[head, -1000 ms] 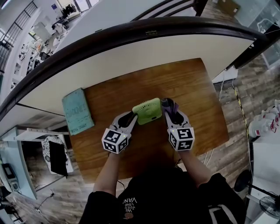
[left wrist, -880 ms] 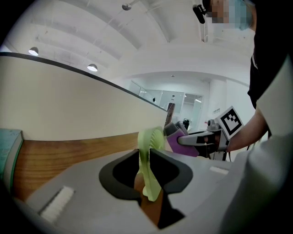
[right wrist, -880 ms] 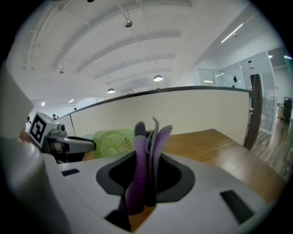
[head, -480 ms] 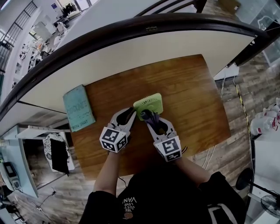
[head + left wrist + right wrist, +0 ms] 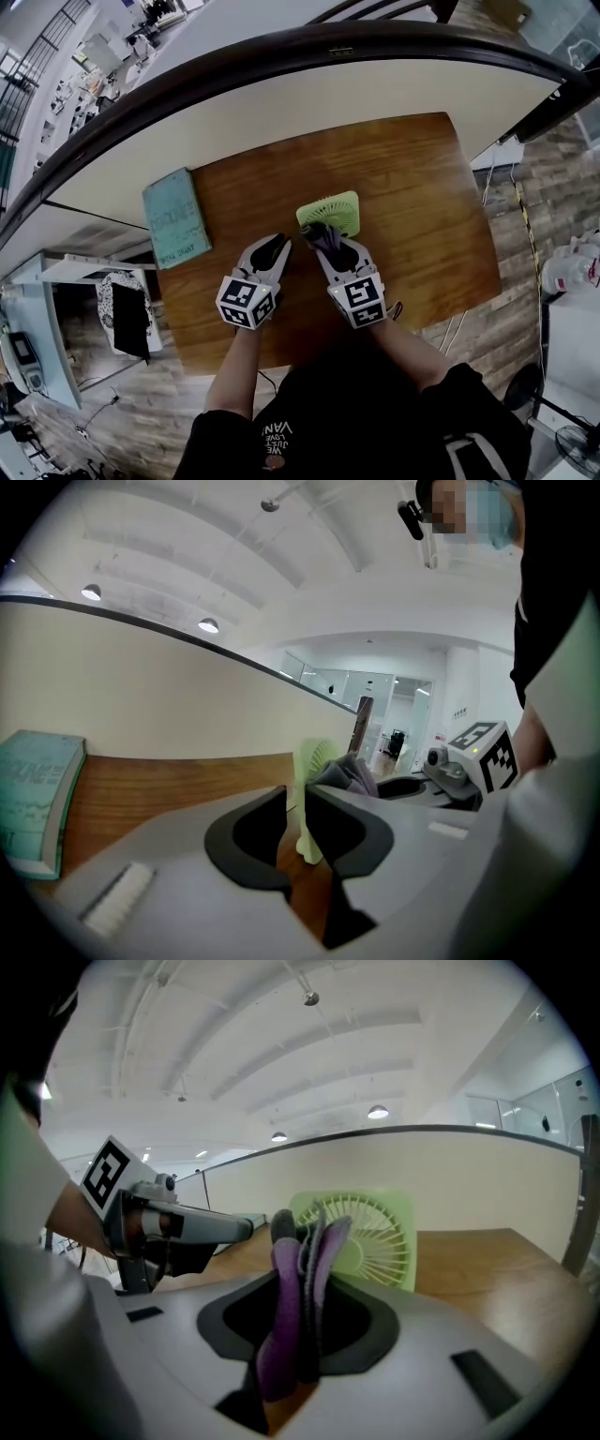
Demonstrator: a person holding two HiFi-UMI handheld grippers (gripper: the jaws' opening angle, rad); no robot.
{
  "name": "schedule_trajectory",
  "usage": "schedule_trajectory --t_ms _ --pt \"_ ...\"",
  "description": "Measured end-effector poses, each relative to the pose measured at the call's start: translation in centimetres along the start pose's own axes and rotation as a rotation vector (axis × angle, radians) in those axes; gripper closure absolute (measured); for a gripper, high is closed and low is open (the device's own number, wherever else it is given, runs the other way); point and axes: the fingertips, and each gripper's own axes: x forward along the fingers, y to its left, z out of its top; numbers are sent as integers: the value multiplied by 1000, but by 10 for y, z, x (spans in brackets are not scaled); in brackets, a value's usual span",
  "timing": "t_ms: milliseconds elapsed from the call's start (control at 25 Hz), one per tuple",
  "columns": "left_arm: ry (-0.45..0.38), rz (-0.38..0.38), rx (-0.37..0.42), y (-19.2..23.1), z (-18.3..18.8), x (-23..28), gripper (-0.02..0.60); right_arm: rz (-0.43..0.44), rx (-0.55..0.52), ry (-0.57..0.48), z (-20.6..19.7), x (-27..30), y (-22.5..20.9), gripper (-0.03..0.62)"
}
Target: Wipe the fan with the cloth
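Observation:
A light green square fan (image 5: 337, 208) stands upright on the wooden table (image 5: 412, 187). My right gripper (image 5: 320, 234) is shut on a purple-grey cloth (image 5: 284, 1316) and holds it against the fan's front grille (image 5: 380, 1237). My left gripper (image 5: 279, 246) sits just left of the fan. Its jaws are closing, with a narrow gap and nothing between them. In the left gripper view the fan (image 5: 312, 761) shows edge-on beyond my left gripper (image 5: 295, 799), with the cloth (image 5: 349, 774) bunched at its front.
A teal book (image 5: 174, 218) lies at the table's left edge. A curved white partition with a dark rail (image 5: 281, 70) runs behind the table. Wood floor lies to the right.
My right gripper swung from the fan's right side to its front, bringing the cloth onto the grille. My left gripper no longer touches the fan's left edge.

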Motion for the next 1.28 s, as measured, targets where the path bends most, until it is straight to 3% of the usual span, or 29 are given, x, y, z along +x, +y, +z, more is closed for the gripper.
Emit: schedule_trajectory --t_ms 560,800,920,1120,1280 --pt "46 -14 -31 -12 -21 14 509 -243 109 53 -29 -40 -102 474" --pt "41 -7 -43 -10 -22 15 512 -261 128 48 -29 -42 -106 474" --pt "31 -4 -46 -9 -21 12 514 -223 89 50 -27 -47 -85 474" --pt "22 9 -58 -5 -23 -1 517 -60 -33 63 -27 -40 -14 474" --pt "21 25 -72 -3 -28 -14 520 11 -112 86 -31 -23 20 474"
